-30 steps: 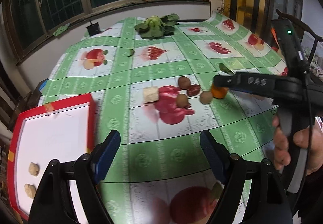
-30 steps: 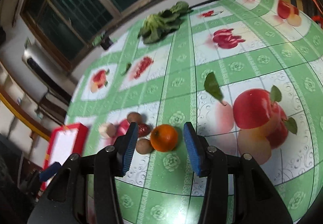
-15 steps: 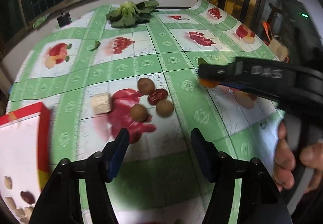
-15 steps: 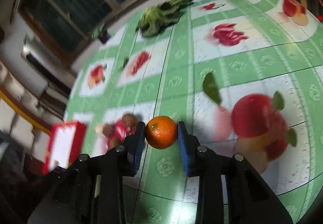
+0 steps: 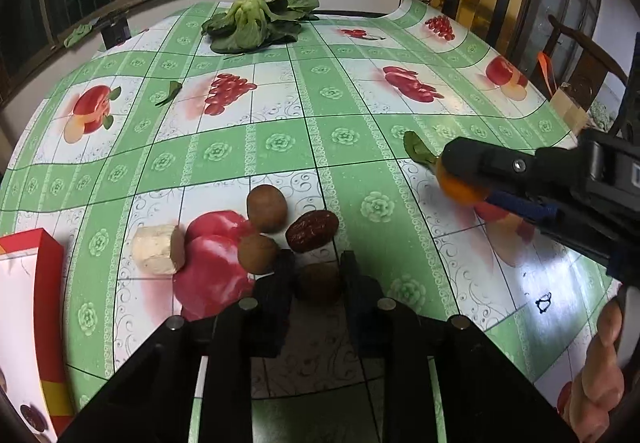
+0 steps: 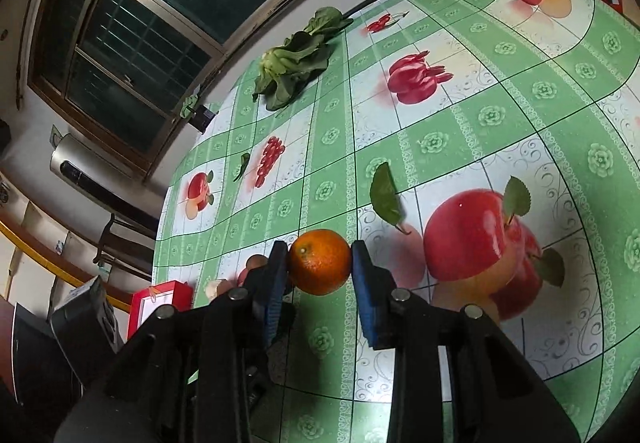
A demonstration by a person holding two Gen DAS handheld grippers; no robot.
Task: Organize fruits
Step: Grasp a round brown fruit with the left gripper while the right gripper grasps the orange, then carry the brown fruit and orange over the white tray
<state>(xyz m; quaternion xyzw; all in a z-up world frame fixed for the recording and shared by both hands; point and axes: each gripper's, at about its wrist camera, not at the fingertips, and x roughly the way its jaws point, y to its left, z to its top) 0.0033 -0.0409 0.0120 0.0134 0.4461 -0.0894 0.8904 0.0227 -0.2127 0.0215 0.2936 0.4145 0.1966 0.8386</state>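
Orange [image 6: 319, 261] fruit sits squeezed between the two blue pads of the right gripper [image 6: 320, 263], up off the green tablecloth [image 6: 440, 115]. The left gripper [image 5: 319, 275] is down low with its fingers closed on a small brown fruit [image 5: 319, 282]. Just past it lie two more brown fruits [image 5: 266, 208], a dark red date [image 5: 312, 231] and a pale chunk [image 5: 157, 249], with the red tray [image 5: 44, 307] off to the left.
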